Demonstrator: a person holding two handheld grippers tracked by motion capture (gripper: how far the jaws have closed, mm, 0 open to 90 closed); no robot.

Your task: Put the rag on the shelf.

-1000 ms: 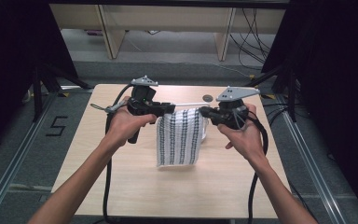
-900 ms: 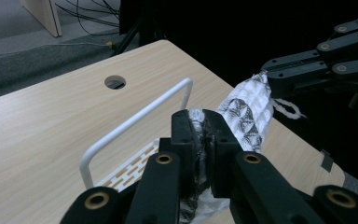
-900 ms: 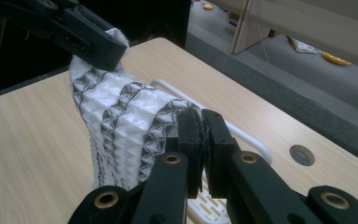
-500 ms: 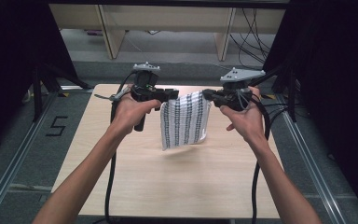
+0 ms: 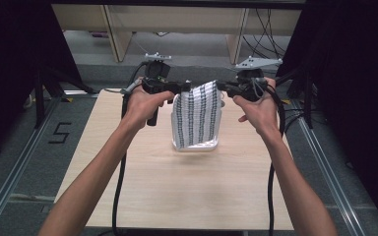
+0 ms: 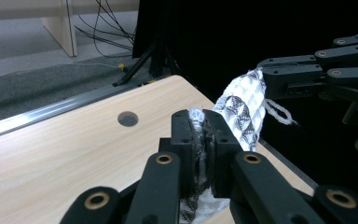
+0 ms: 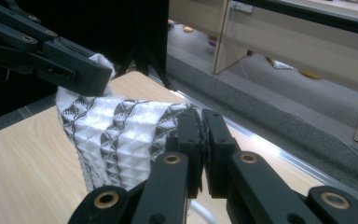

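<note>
Both claws are clamped on the cloth [image 5: 197,115]: left claw [image 5: 183,88] has one top corner, right claw [image 5: 220,87] the other. So the pickup looks done, the cloth hanging between them with its bottom edge about touching the table [image 5: 177,191]; laying or folding is left.

My left gripper [image 5: 183,87], right gripper [image 5: 221,86]: black jaws, brass-ringed pivots, grey three-cornered top plates, black trailing cables; forearms bare, no sleeves.
</note>
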